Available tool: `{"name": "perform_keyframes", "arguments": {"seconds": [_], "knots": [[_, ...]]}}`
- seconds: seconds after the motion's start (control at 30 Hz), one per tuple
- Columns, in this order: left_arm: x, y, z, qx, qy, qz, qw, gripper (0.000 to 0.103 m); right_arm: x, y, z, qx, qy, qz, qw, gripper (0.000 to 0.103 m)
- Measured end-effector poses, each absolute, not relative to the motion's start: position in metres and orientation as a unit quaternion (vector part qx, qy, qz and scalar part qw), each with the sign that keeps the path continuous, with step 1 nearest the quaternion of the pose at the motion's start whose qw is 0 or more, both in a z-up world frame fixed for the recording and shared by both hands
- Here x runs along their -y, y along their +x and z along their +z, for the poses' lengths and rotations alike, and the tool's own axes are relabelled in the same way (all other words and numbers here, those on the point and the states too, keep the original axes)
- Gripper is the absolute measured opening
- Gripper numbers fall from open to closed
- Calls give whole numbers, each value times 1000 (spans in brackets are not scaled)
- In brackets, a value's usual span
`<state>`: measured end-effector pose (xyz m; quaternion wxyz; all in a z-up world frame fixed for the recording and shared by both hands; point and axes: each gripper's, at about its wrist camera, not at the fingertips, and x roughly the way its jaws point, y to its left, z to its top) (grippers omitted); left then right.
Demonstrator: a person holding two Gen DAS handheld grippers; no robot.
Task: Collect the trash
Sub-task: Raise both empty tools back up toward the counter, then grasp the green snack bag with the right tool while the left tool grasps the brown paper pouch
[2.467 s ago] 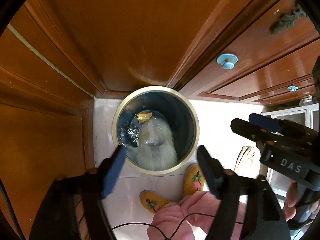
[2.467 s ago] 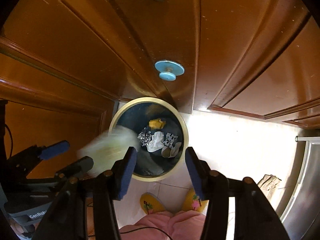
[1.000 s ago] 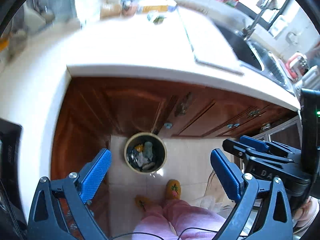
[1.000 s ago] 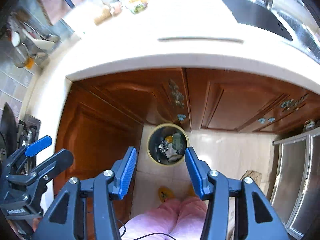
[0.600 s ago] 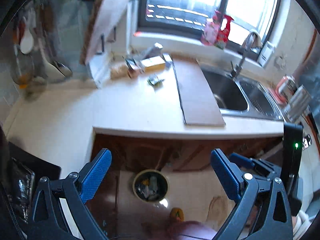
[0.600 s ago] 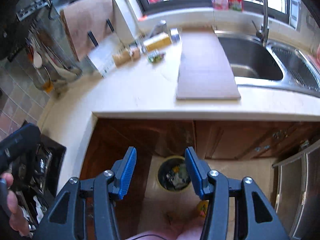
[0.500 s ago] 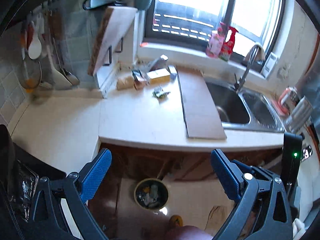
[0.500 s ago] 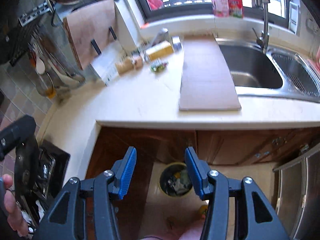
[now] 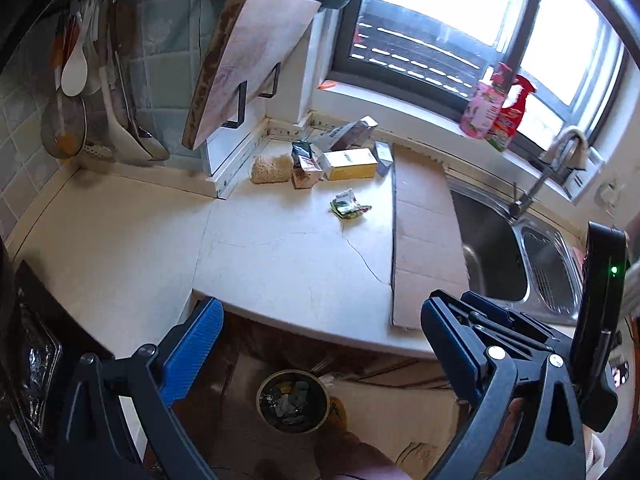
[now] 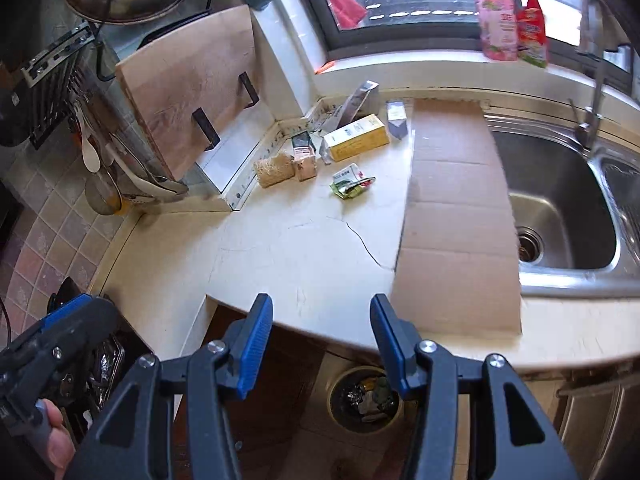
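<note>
Both grippers lifted from bin [image 9: 293, 404] to counter [image 9: 280, 256] | jaws empty, apart | drain [image 10: 529, 249] right-view only

Counter [image 10: 304, 248]: we see the crumpled wrapper [image 10: 349, 181] mid-far, boxes [image 10: 356, 138] behind it.
Right: cardboard sheet [image 10: 456, 216], then sink [image 10: 560, 200].
Floor, near: bin [image 10: 364, 400] holding trash.

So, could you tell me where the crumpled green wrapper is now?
In both wrist views the crumpled green wrapper lies on the countertop, between the yellow box and the flat cardboard sheet.
</note>
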<state>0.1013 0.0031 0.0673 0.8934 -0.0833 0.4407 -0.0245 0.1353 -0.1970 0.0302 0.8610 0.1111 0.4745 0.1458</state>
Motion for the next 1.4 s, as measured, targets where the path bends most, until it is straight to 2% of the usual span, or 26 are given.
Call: {"name": "perform_keyframes", "arguments": {"seconds": [0.2, 0.37, 0.5, 0.63, 0.77, 0.97, 1.1, 1.13, 1.2, 1.4], "knots": [[10, 174, 48, -451, -77, 11, 889, 98, 206, 219, 2, -505, 97, 188, 837, 51], [12, 233, 22, -473, -85, 16, 877, 88, 214, 282, -25, -533, 93, 204, 816, 51], [10, 277, 2, -485, -79, 25, 871, 88, 215, 327, -47, -552, 98, 212, 800, 51], [13, 310, -13, -488, -65, 31, 870, 87, 213, 363, -72, -572, 123, 218, 781, 51], [14, 334, -24, -491, -64, 29, 868, 82, 206, 388, -99, -595, 146, 218, 759, 51], [8, 356, -35, -494, -73, 31, 866, 82, 200, 412, -132, -624, 192, 213, 727, 51], [5, 366, -45, -498, -77, 35, 863, 82, 196, 424, -137, -623, 206, 208, 725, 46], [4, 368, -47, -499, -78, 36, 862, 82, 194, 427, -138, -624, 206, 206, 725, 40], [3, 374, -51, -502, -81, 36, 861, 82, 191, 434, -139, -626, 200, 201, 726, 22], [3, 390, -62, -509, -91, 31, 856, 82, 189, 444, -137, -611, 170, 196, 748, 12]]}}
